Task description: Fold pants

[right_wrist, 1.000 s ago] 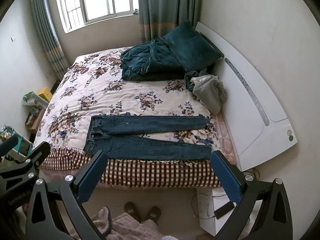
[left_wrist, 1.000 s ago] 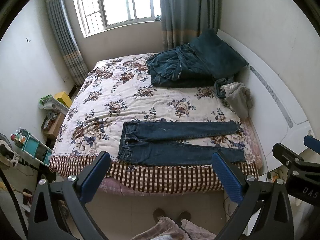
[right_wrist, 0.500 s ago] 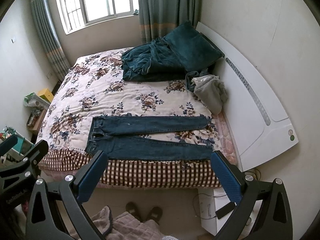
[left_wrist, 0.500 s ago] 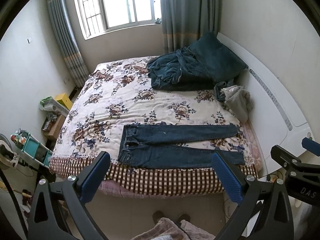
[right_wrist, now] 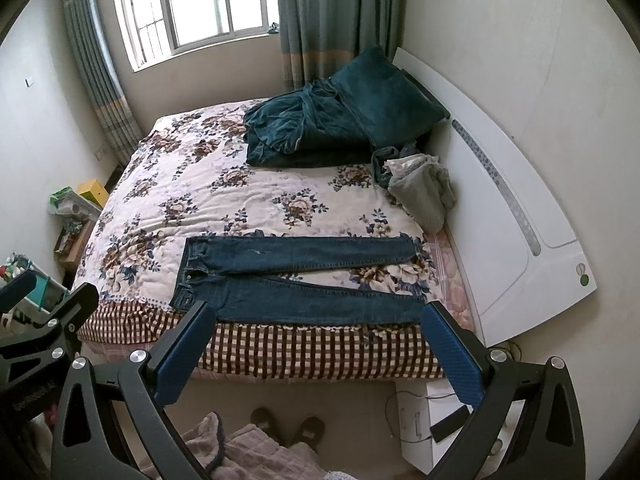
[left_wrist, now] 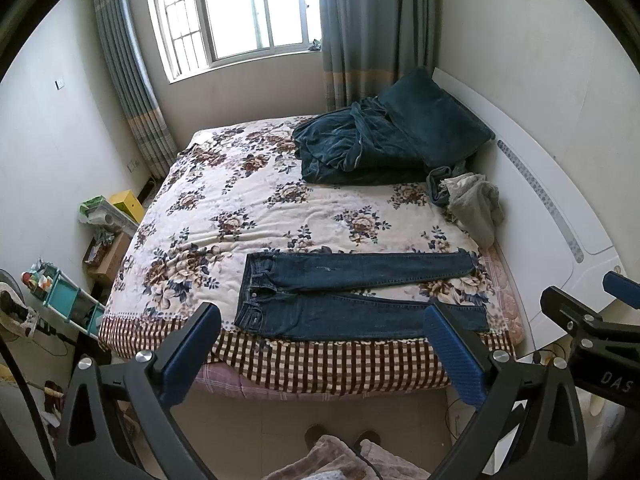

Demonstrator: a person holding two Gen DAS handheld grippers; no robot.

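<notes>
Both tongs hang above the floor off the bed's near edge, the left tongs (left_wrist: 320, 348) and right tongs (right_wrist: 316, 344) spread wide, empty. The jeans (right_wrist: 296, 280) lie flat along the bed (right_wrist: 224, 196) near edge, waistband left, far bedspread open.

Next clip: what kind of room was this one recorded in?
A home bedroom, most likely. A bed with a floral cover fills the room, a pillow leans on a white headboard, and curtains frame the window. Jeans lie flat near the bed's edge.
</notes>
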